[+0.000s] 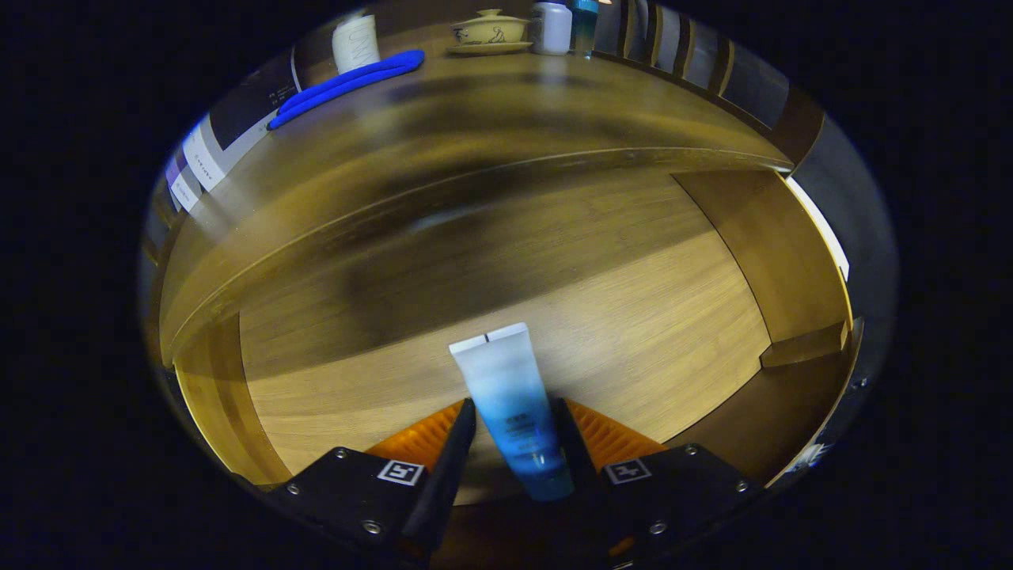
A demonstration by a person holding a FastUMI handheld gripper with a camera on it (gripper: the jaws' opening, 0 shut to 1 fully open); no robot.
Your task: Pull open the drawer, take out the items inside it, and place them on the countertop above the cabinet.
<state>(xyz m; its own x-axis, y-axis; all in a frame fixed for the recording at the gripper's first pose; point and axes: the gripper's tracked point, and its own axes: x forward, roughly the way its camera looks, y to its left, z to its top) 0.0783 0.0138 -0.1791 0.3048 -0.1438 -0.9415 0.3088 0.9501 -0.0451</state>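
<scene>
Gripper [514, 416]: closing on the tube, a finger pressing each flank near the cap end.
Tube [506, 388]: sitting between the fingers, hanging above the open drawer, crimped flat end pointing ahead, cap nearest the camera.
Long axis: running almost straight along the fingers, leaning slightly to the left at the far end.
Drawer [633, 317]: lying pulled out below the tube, wooden floor bare in the visible part.
Countertop [475, 134]: lying ahead of and above the drawer, beyond the crimped end.
Things on countertop: blue cloth [348, 83] at the far left; white cup [356, 43], lidded bowl [489, 32] and bottles [562, 28] along the back.
Step, judging: carrying the tube out.
Coming move, judging: lifting and travelling forward along the tube's own axis, aiming for the bare wood short of the bowl.
</scene>
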